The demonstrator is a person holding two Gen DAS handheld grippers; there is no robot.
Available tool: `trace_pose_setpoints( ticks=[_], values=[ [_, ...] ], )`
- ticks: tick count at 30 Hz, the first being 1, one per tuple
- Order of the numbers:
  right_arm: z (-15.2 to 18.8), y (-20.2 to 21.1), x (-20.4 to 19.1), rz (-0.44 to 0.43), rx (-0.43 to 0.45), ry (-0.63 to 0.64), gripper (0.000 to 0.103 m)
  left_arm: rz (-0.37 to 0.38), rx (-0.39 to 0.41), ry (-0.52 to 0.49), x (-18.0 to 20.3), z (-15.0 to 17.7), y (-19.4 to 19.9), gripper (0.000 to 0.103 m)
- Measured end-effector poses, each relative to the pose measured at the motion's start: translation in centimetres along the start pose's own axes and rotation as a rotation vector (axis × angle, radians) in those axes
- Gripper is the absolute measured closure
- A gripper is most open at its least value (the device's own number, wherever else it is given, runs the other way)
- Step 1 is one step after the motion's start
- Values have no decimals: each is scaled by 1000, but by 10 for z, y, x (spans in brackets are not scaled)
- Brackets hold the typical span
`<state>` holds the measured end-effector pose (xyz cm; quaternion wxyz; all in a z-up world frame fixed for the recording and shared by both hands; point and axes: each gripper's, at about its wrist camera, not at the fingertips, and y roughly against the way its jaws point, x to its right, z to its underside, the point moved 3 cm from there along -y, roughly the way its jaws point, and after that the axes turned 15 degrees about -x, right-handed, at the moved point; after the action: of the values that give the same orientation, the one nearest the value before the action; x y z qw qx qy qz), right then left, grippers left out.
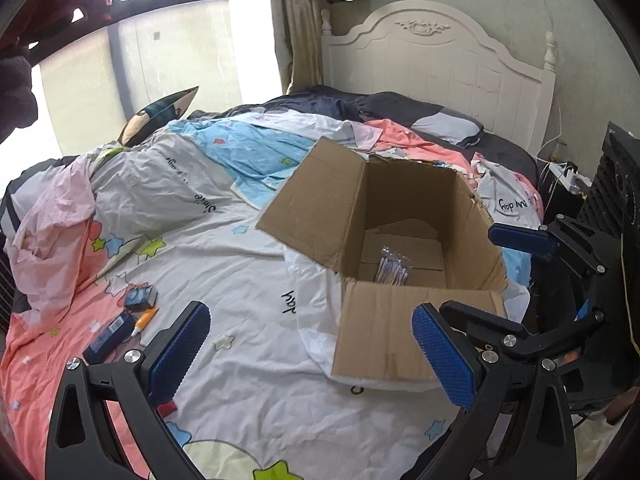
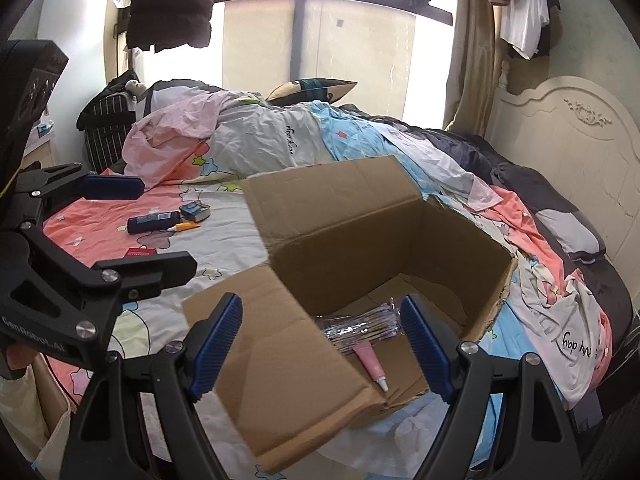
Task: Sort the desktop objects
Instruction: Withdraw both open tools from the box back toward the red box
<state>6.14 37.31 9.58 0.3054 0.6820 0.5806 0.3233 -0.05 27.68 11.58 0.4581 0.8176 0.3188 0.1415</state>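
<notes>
Both grippers, left gripper (image 1: 312, 360) and right gripper (image 2: 322, 344), hang spread and empty; cardboard box (image 2: 340, 220) mid-frame holds a pink tube (image 2: 372, 364). Next: probably approach the blue bottle (image 2: 154, 222), centre-left, squarely.

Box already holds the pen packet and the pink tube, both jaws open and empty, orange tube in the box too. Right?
Not quite: the orange tube is out on the bedspread beside the dark blue bottle, as the right wrist view shows. The cardboard box holds only the pen packet and pink tube.
</notes>
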Motion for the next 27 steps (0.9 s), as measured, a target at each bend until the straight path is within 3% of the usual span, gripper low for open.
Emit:
trace_pose_setpoints(
  ticks=[27],
  values=[
    [-1, -15, -90, -113, -17, 121, 25, -65, -9, 137, -76, 80, 25, 0]
  ],
)
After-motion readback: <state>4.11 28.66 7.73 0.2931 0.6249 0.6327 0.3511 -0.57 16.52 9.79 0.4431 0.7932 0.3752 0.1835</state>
